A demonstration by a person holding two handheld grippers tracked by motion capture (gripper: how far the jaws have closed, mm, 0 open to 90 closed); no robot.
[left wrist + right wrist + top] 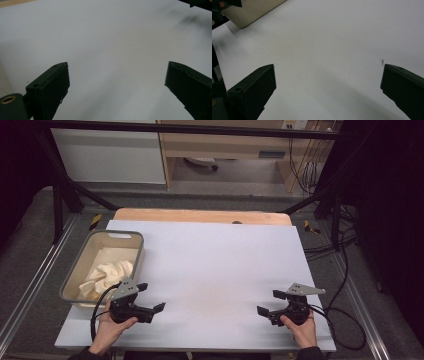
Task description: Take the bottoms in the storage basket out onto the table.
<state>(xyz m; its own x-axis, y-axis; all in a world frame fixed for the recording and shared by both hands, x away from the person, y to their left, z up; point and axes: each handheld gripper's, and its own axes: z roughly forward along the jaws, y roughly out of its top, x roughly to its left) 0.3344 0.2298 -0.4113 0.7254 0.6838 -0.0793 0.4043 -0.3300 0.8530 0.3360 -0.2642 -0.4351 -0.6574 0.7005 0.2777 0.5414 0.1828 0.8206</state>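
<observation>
A beige bin [131,239] stands at the table's left side with a crumpled cream cloth [107,275] inside it. My left gripper [151,297] rests low on the white tabletop just right of the bin's near corner, held by a hand, jaws wide open with nothing between them. My right gripper [270,302] sits near the front right of the table, also open and empty, pointing left. In the left gripper view my left gripper [117,82] has only bare white surface between its jaws. In the right gripper view my right gripper [328,85] spans white table, with the bin [249,12] at top left.
The white tabletop [215,270] lies over a wooden board [200,215] at the far edge. Black cables [345,320] trail off the table's right side. Dark frame legs and a cabinet stand beyond the table.
</observation>
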